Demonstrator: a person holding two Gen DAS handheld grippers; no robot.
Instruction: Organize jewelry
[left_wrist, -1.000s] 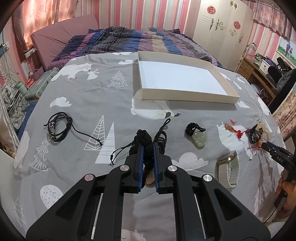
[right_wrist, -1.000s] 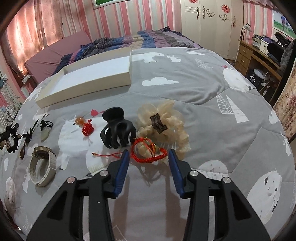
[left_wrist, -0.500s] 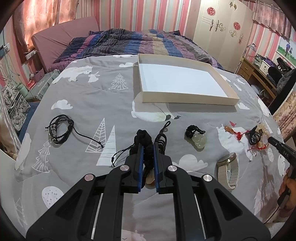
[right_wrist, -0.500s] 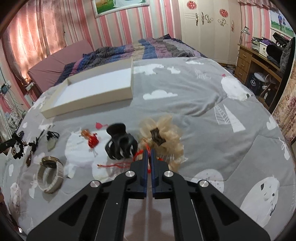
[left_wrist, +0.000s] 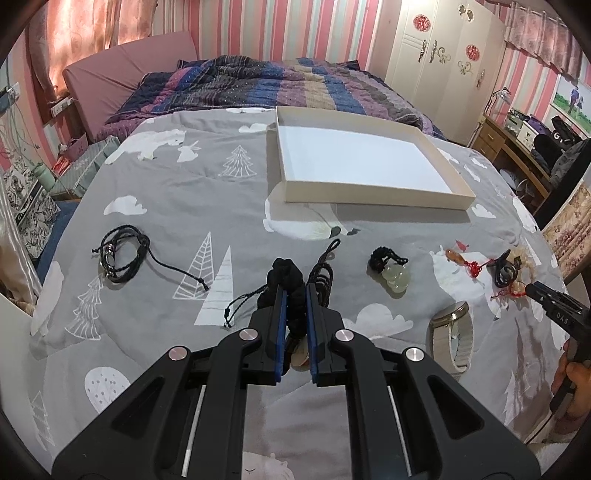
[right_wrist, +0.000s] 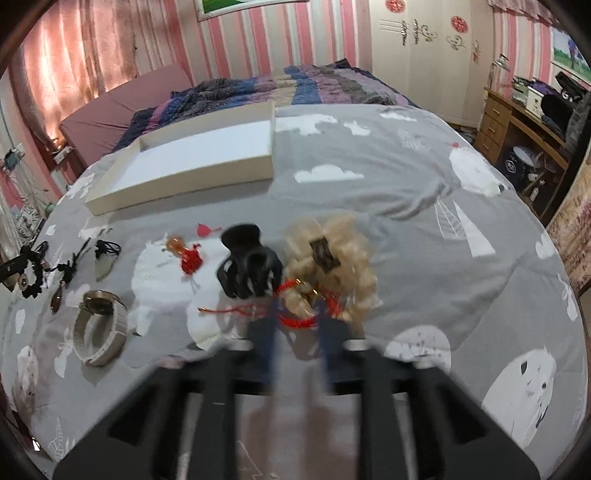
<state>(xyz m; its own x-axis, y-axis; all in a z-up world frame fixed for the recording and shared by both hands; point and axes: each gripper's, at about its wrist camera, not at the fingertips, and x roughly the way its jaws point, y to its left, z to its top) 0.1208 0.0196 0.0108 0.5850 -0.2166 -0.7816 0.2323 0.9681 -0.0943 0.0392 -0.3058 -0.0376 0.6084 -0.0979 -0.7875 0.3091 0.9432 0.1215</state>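
My left gripper (left_wrist: 294, 295) is shut on a black beaded bracelet (left_wrist: 286, 280), held just above the grey bedspread. A white shallow box (left_wrist: 373, 194) lies ahead on the bed; it also shows in the right wrist view (right_wrist: 184, 184). My right gripper (right_wrist: 297, 314) is blurred, its jaws part open around a red cord bracelet (right_wrist: 299, 317) that lies on the bedspread. Beside it are a black hair claw (right_wrist: 247, 269) and a cream scrunchie (right_wrist: 332, 258).
On the bedspread lie a black cord bracelet (left_wrist: 118, 254), a black cord necklace (left_wrist: 321, 273), a jade pendant (left_wrist: 395, 277), a beige watch (left_wrist: 452, 336) and a red tassel charm (right_wrist: 188, 258). A desk (right_wrist: 517, 122) stands to the right of the bed.
My right gripper was open around the red bracelet, closed half a second ago, and now has its jaws apart again, blurred by motion. My left gripper has stayed shut on the black bracelet.
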